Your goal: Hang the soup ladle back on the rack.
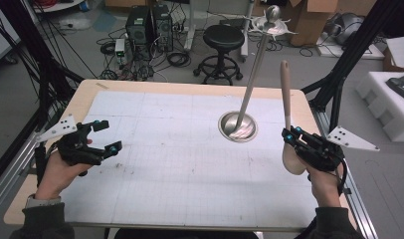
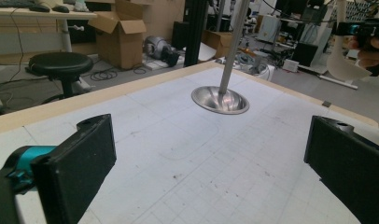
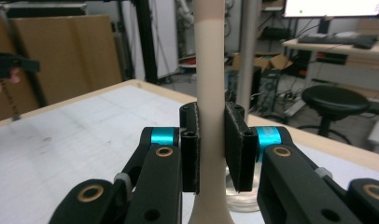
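High view: beige spatula (image 1: 286,99) held upright at the right edge of the bench (image 1: 190,199), slim handle pointing up, broad rounded blade hanging below the grip. Right hand-held gripper (image 1: 289,137) pinched on the handle just above the blade, right hand (image 1: 323,183) behind it. Near it on the bench, a round steel base (image 1: 238,126) with a tall metal pole (image 1: 254,69) rising from it, hooks at the top. Left hand-held gripper (image 1: 106,135) above the left side of the bench, jaws spread wide, nothing between them, left hand (image 1: 55,174) wrapped around its body.

Left gripper view: own two black jaws far apart at the lower corners, bare gridded bench (image 2: 187,177) between them. Steel base (image 2: 220,100) and pole (image 2: 232,46) ahead; spatula (image 2: 342,51) at far right, well apart from the pole, gripped by the other gripper.

Right gripper view: pads pressed against both sides of the smooth beige handle (image 3: 210,70), upright, widening towards the bottom. Pole (image 3: 250,56) just behind it.
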A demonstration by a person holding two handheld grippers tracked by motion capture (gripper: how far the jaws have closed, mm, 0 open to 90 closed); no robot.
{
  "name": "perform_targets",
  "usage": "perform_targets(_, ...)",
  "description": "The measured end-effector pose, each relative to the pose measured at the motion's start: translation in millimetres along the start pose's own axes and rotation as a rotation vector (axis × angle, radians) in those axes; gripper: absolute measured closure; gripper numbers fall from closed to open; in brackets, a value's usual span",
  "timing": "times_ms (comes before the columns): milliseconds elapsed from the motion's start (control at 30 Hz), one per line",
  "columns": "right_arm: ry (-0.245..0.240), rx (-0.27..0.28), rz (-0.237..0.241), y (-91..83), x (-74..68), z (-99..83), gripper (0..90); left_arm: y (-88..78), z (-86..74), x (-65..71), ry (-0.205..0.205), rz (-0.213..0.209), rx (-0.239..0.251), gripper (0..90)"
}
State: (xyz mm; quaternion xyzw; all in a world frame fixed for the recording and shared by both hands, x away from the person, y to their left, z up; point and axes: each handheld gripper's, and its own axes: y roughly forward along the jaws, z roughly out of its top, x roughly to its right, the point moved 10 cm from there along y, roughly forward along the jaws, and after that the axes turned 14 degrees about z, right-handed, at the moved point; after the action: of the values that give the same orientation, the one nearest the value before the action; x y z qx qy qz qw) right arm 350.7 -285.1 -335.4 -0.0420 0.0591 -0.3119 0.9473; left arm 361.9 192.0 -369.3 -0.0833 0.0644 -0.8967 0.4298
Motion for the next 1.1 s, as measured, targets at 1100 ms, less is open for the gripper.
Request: perform_targets(1100, 0.002, -0.012, -0.065, -2.0, 59.2, 41.6, 78.0, 0.1, -2.2, -1.4, -0.001, 0.005, -0.007, 2.6)
